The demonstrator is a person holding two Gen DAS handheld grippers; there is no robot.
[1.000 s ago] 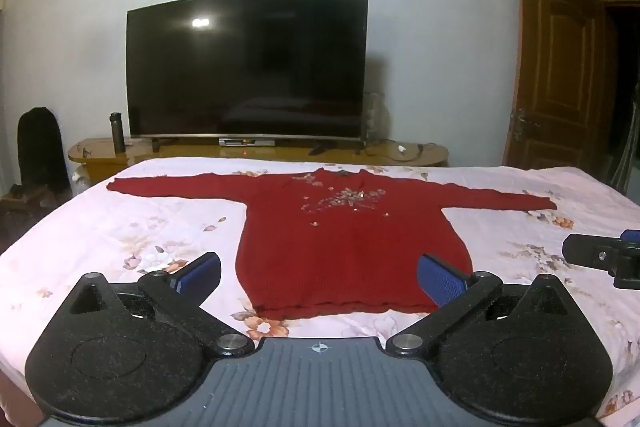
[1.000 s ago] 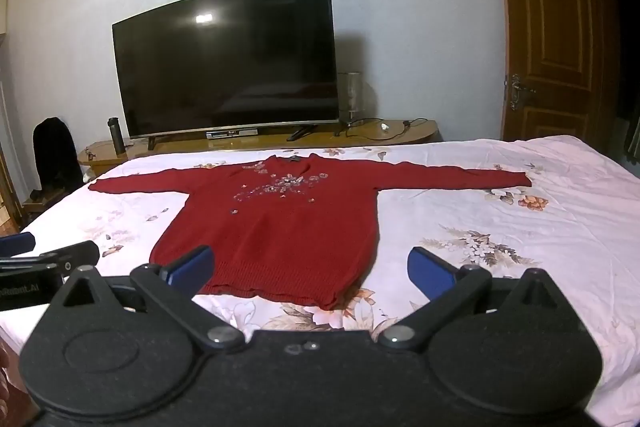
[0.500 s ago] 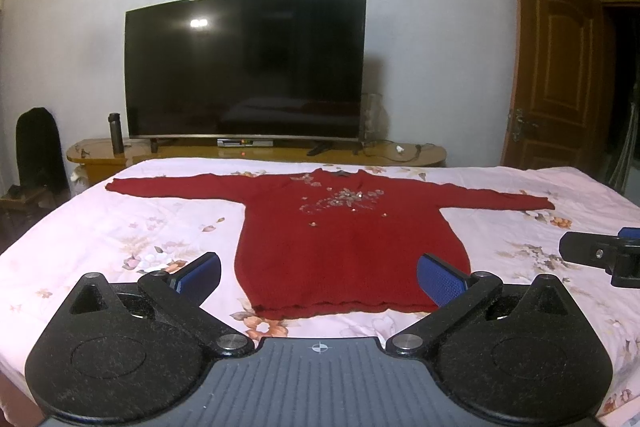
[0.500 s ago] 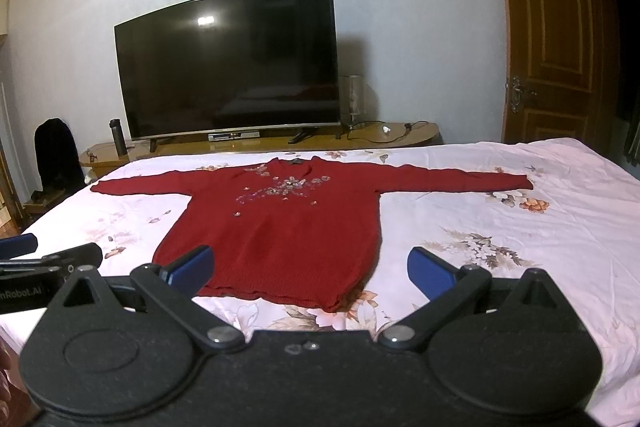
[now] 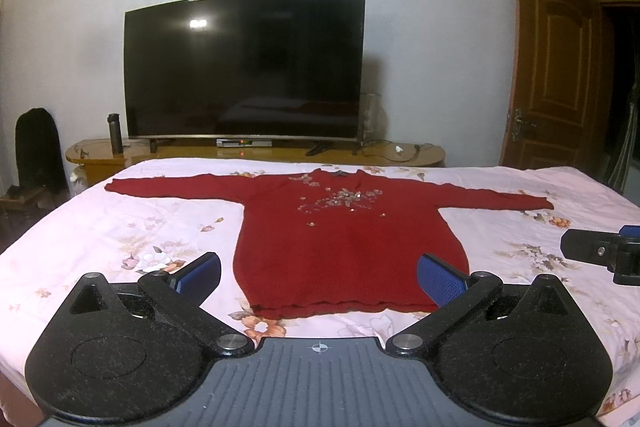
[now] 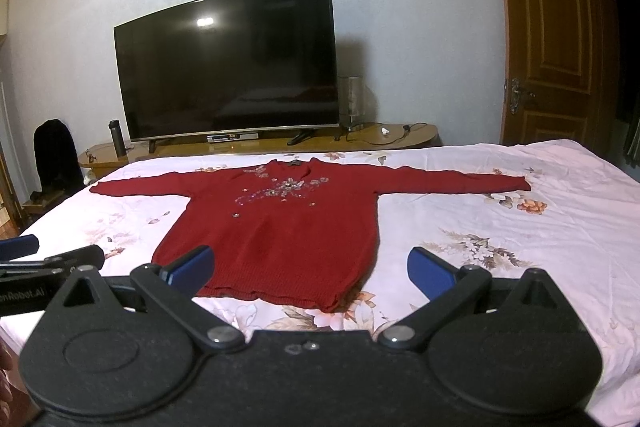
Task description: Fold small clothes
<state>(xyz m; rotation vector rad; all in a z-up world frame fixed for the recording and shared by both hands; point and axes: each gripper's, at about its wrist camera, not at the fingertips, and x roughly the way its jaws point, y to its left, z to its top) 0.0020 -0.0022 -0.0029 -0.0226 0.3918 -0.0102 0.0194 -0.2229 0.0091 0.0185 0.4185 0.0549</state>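
A red knit sweater lies flat on the bed, sleeves stretched straight out, pale sequin flowers across its chest, ribbed hem nearest. Just short of that hem, left gripper and right gripper hover spread wide, ridged blue pads holding nothing

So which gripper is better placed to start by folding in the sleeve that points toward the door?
Right, probably. The right gripper sits off the door-side edge of the red sweater, nearer that sleeve. The left gripper is centred on the hem. Both are open, holding nothing.
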